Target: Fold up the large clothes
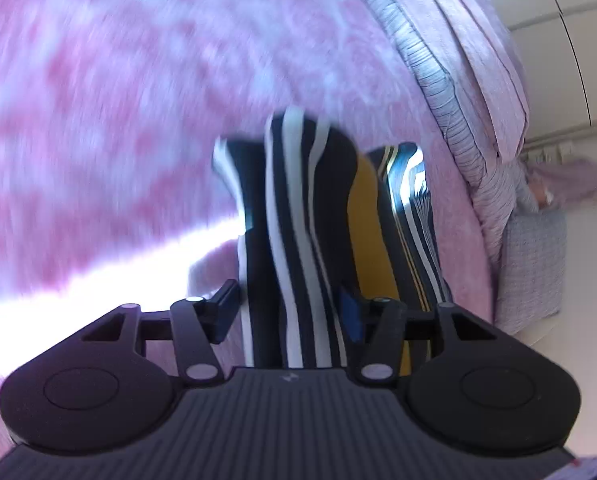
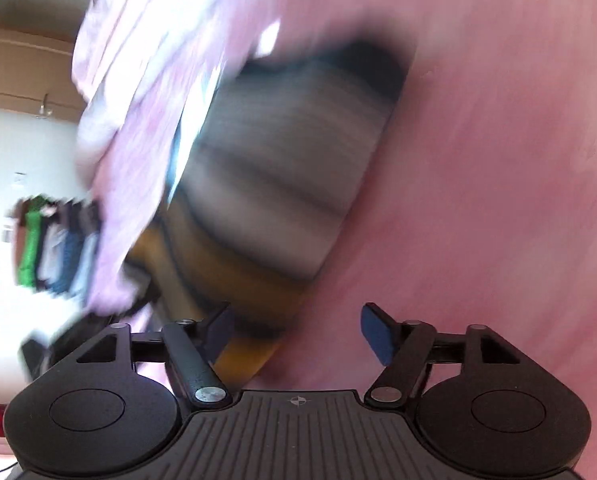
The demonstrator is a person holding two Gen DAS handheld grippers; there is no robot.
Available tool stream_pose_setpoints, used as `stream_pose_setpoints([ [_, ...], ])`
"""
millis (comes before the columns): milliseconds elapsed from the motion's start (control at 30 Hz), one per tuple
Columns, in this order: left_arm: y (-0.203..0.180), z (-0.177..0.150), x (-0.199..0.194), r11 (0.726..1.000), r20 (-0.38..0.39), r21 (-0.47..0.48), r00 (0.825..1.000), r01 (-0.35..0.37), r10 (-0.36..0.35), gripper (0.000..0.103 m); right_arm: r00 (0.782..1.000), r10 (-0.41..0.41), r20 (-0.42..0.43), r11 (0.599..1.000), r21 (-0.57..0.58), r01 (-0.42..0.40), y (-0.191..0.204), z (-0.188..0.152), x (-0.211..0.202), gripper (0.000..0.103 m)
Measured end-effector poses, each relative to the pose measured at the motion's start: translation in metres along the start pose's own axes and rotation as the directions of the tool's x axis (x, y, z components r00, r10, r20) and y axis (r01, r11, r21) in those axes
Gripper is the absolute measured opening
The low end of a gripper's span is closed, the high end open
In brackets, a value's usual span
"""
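Note:
A garment (image 1: pixel 298 200) with dark and white stripes and a yellow band lies on the pink bedspread (image 1: pixel 98 100). It runs away from my left gripper (image 1: pixel 288 314). A fold of it sits between the fingers, whose jaws stand partly apart and do not look clamped on it. In the right wrist view the same garment (image 2: pixel 282 168) is blurred, with its yellow end beside the left finger (image 2: pixel 218 332). My right gripper (image 2: pixel 298 334) is wide open, with mostly bare pink bedspread (image 2: pixel 498 160) between its fingers.
Bunched lilac bedding (image 1: pixel 478 60) lies along the bed's right edge, with a white wardrobe (image 1: pixel 558 20) and pale floor beyond it. In the right wrist view, lilac bedding (image 2: pixel 138 100) lies at the left, and a stack of coloured clothes (image 2: pixel 50 240) stands farther left.

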State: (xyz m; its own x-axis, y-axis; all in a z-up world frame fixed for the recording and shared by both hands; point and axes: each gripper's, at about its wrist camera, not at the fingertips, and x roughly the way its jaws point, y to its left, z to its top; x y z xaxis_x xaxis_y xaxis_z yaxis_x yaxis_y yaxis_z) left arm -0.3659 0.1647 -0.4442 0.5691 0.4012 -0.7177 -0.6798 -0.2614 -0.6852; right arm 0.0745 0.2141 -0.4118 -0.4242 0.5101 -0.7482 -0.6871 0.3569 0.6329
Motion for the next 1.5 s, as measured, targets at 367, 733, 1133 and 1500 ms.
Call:
stream_pose_setpoints([
  [367,-0.008,-0.022,0.008,1.000,0.045,-0.027,0.999,0.016,-0.014,0.015,0.987,0.149,-0.063,0.988,0.047,-0.146,-0.056,0.122,0.069,0.038],
  [733,-0.010,0.081,0.004,0.956,0.040,0.261,0.991,-0.131,0.125,0.019,0.979,0.175,-0.105,0.960,0.240,-0.146,-0.026,-0.005,0.043,0.018],
  [1133,-0.084,0.094,-0.001,0.804,0.288,0.483,0.930,-0.347,0.228,0.025,0.975,-0.101,0.197,0.831,-0.522,0.191,0.120,0.061,0.067,0.050],
  [1500,-0.086,0.117,0.084,0.683,0.260,0.589,0.901,-0.432,0.346,0.023,0.944,-0.289,0.157,0.726,-0.607,0.323,0.156,0.051,0.170,0.038],
])
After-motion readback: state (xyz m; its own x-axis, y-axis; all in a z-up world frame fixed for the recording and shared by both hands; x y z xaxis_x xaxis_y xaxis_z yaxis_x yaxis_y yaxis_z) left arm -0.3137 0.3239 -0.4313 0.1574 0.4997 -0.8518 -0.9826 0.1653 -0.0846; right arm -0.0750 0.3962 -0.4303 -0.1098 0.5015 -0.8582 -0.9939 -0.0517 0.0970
